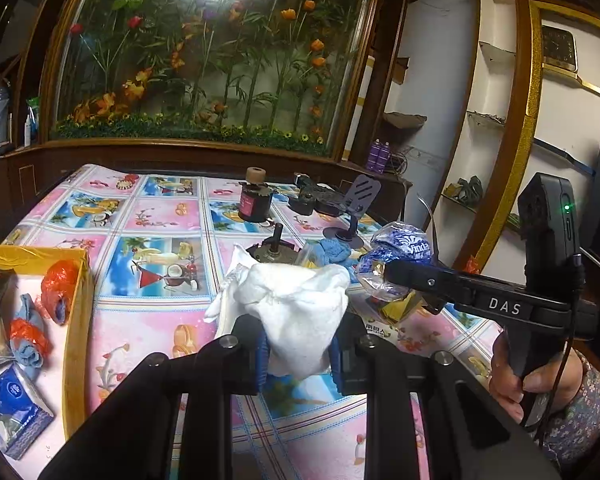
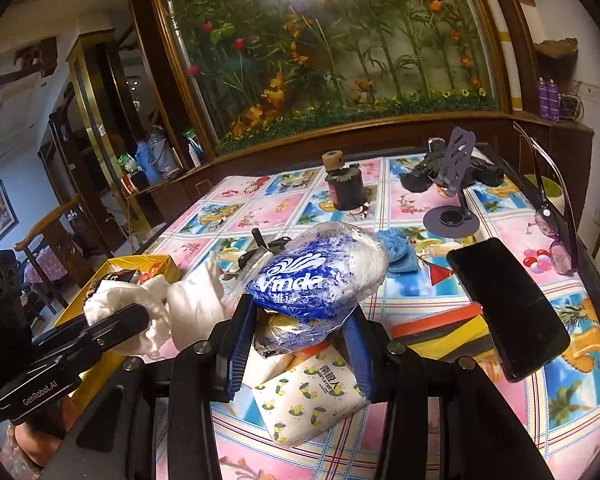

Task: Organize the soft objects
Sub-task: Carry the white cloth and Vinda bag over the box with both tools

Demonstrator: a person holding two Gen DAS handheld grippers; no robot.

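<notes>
White cloth, pinched in my left hand-held gripper right of the yellow box; right hand-held gripper clamps the Vinda tissue pack — trailing folds may snag counter clutter.

A crumpled white cloth, soft and matt, sits beside a glossy, crinkled plastic tissue pack. Beneath both, the printed tablecloth shows a smooth, faintly shiny finish.
</notes>
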